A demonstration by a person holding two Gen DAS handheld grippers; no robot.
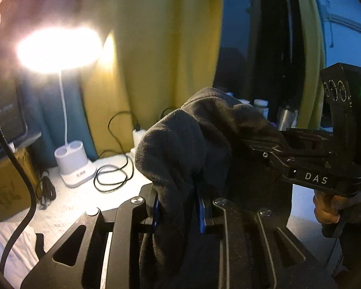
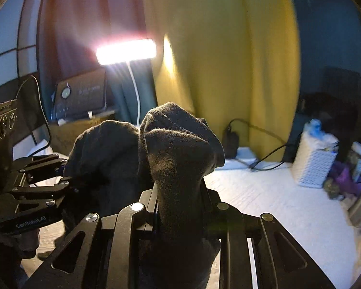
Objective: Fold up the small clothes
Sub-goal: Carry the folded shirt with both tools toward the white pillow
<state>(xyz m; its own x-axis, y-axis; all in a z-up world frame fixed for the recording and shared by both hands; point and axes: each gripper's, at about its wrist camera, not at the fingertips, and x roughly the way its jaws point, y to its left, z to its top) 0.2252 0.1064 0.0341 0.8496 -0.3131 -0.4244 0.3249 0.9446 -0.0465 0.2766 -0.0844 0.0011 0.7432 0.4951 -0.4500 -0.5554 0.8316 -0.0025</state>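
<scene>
A dark grey small garment (image 1: 180, 144) hangs in the air above the white table, held by both grippers. My left gripper (image 1: 179, 207) is shut on one bunched edge of it, which drapes over the fingers. My right gripper (image 2: 180, 200) is shut on another bunched edge of the same garment (image 2: 180, 149). The right gripper also shows in the left wrist view (image 1: 264, 149) at the right, pinching the cloth. The left gripper shows in the right wrist view (image 2: 67, 178) at the left, also on the cloth.
A lit white desk lamp (image 1: 72, 166) stands at the back left with black cables (image 1: 113, 173) beside it. A yellow curtain (image 1: 151, 48) hangs behind. A white perforated basket (image 2: 312, 163) and bottles stand at the right. A cardboard box (image 1: 4, 185) sits far left.
</scene>
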